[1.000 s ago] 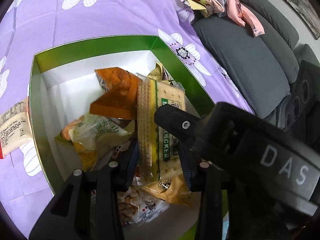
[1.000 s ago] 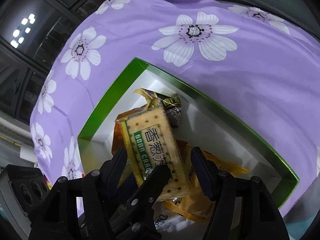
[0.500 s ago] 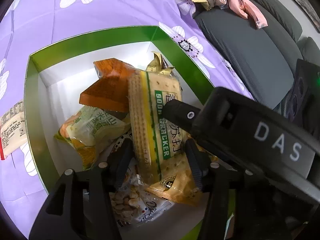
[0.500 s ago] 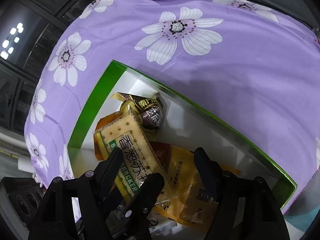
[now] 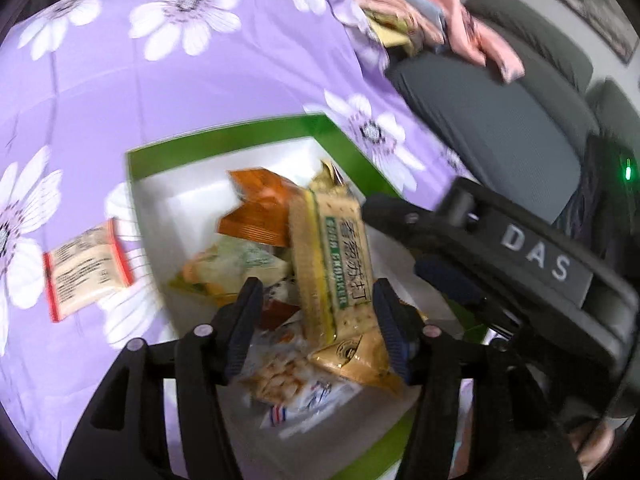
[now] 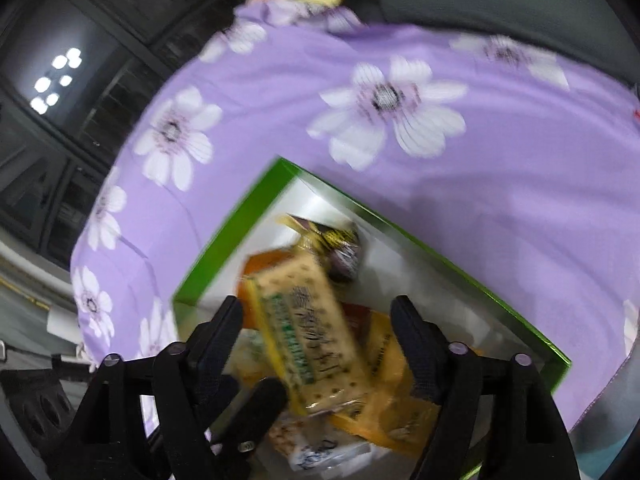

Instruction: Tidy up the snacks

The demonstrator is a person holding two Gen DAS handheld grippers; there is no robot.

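Purple floral cloth under green box (image 5: 224, 148). My left gripper (image 5: 316, 328), right gripper (image 6: 320, 344) both opening, crackers (image 5: 332, 264) between, unpinched; I'd lift straight clear.

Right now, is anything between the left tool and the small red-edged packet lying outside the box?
Yes. The green box wall stands between the opening left tool, which is over the box with the cracker pack between its fingers, and the red-edged packet on the purple cloth.
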